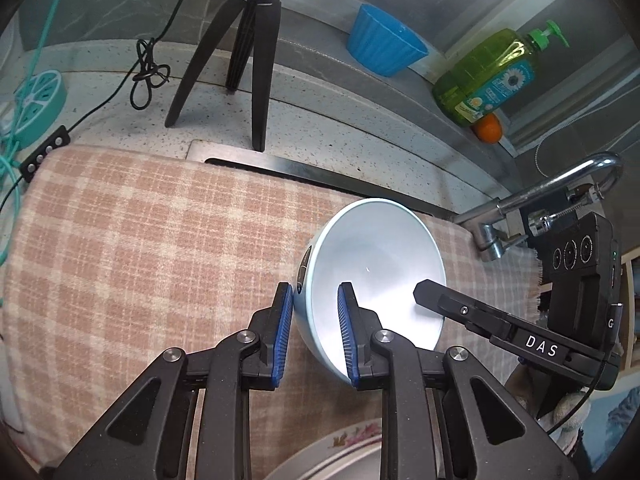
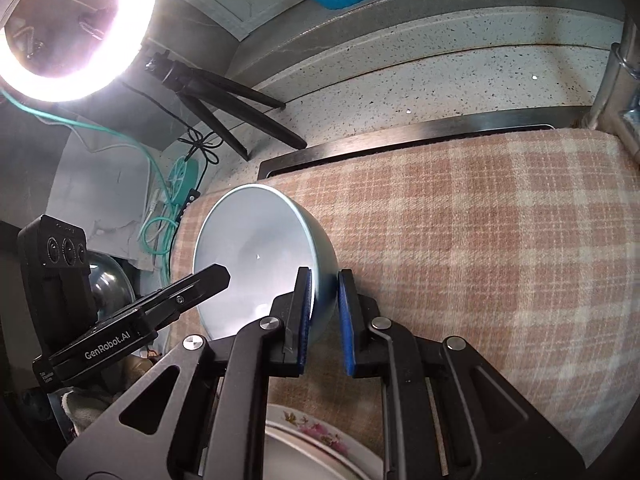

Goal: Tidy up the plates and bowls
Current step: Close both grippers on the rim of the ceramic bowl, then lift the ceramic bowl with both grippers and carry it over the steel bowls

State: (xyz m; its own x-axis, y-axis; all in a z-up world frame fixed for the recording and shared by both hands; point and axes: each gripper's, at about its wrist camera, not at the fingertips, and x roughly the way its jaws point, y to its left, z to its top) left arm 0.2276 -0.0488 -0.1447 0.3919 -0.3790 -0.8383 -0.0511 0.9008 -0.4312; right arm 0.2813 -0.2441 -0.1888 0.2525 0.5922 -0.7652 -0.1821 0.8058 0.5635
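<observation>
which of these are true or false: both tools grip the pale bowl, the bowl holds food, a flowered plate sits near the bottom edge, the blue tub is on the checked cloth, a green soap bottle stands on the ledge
1. Both tools grip the pale bowl. True: the left tool and right tool each pinch its rim on opposite sides.
2. The bowl holds food. False: its inside is bare.
3. A flowered plate sits near the bottom edge. True.
4. The blue tub is on the checked cloth. False: it sits on the grey ledge behind the counter.
5. A green soap bottle stands on the ledge. True, with an orange beside it.
</observation>
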